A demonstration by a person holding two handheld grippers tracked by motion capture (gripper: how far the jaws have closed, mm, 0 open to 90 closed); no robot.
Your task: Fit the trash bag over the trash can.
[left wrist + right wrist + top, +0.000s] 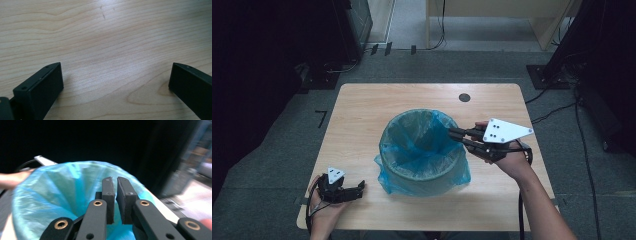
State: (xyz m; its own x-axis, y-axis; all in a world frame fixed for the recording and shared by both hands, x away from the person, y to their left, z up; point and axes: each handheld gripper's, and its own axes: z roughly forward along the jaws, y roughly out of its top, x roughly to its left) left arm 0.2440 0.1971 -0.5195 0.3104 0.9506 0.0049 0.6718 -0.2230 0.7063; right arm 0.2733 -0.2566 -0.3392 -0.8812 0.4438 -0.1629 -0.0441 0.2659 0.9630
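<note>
Jaws of the right gripper [454, 135] stand almost pressed together, a thin slit between the pads in the right gripper view, and I cannot tell whether any film of the blue bag [422, 145] is caught in that slit. In the high view its tips sit at the right-hand rim of the bin [424, 187], just where the liner folds over the edge. The left gripper [358, 188] rests low at the near left corner of the table [362, 107], well apart from the bin, its jaws spread wide over bare wood [107, 50] with nothing between them.

The bin stands near the middle of the table, the bag already draped inside it and turned out over most of the rim; the skirt hangs loose and bunched at the front.

The step in hand looks like fitting the liner: pulling its edge outward and down over the rim on the right side. Next, I judge, the right gripper needs a firm pinch on the plastic edge and a gentle pull, while the left comes in to steady the bin or smooth the near side, without tearing the thin film.
</note>
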